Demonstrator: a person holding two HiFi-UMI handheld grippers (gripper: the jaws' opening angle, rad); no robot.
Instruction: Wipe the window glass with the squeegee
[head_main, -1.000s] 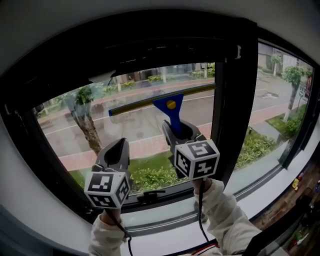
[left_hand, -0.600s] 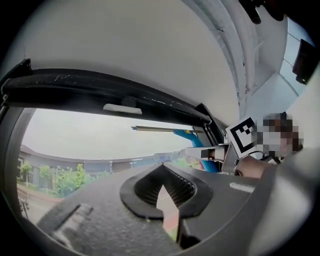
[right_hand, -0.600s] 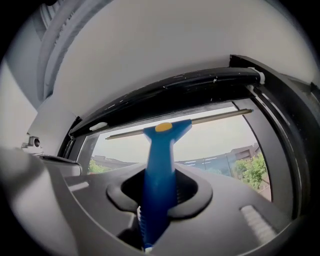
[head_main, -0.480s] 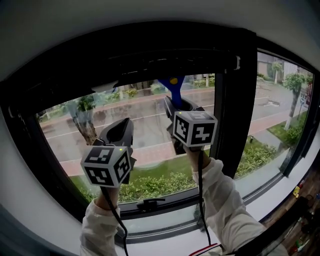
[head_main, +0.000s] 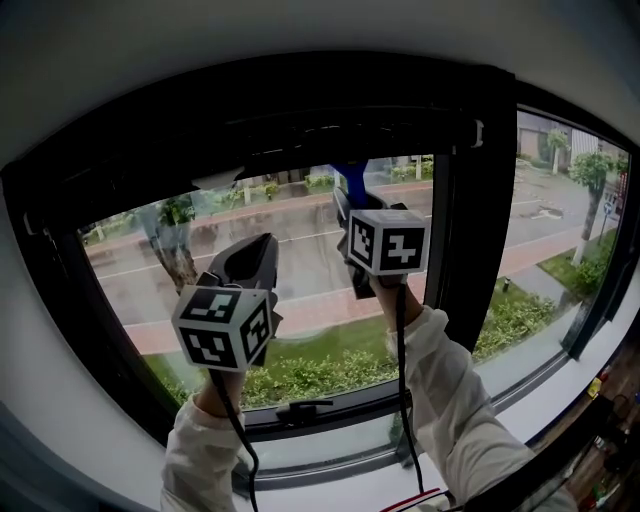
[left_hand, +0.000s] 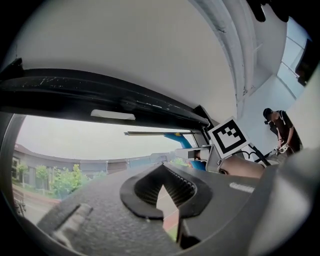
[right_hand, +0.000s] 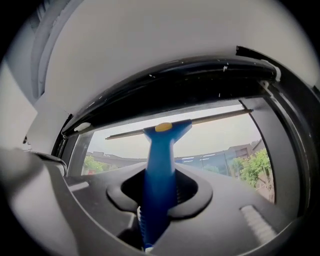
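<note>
The jaws of the right gripper (right_hand: 159, 194) are clamped on the blue handle of the squeegee (right_hand: 161, 150), which stands up between them in the middle of the right gripper view. At the top of the handle sits a yellow button (right_hand: 163, 127), and there the blade (right_hand: 210, 118) runs across the upper part of the frame, tilted up to the right. The blade lies high on the window glass (right_hand: 225, 137), just under the black top rail of the window frame (right_hand: 175, 95).

The jaws of the left gripper (left_hand: 164, 197) are drawn almost together – only a thin sliver of daylight shows between them, and nothing is held there. In the head view this gripper is lower and to the left of the other one, apart from it, and it too points at the glass.

In the head view each gripper's marker cube faces the camera – the left cube (head_main: 222, 327) at lower centre-left, the right cube (head_main: 388, 240) higher, near the middle. Light sleeves (head_main: 440, 400) reach up from the bottom edge. A black upright post (head_main: 470, 210) stands just right of the right gripper. Through the glass are a wet road (head_main: 300, 250), a tree trunk (head_main: 175, 265) at left and a green hedge (head_main: 330, 370) below. A latch (head_main: 300, 408) sits on the bottom rail. At the right edge of the left gripper view a person (left_hand: 281, 131) stands inside the room.
</note>
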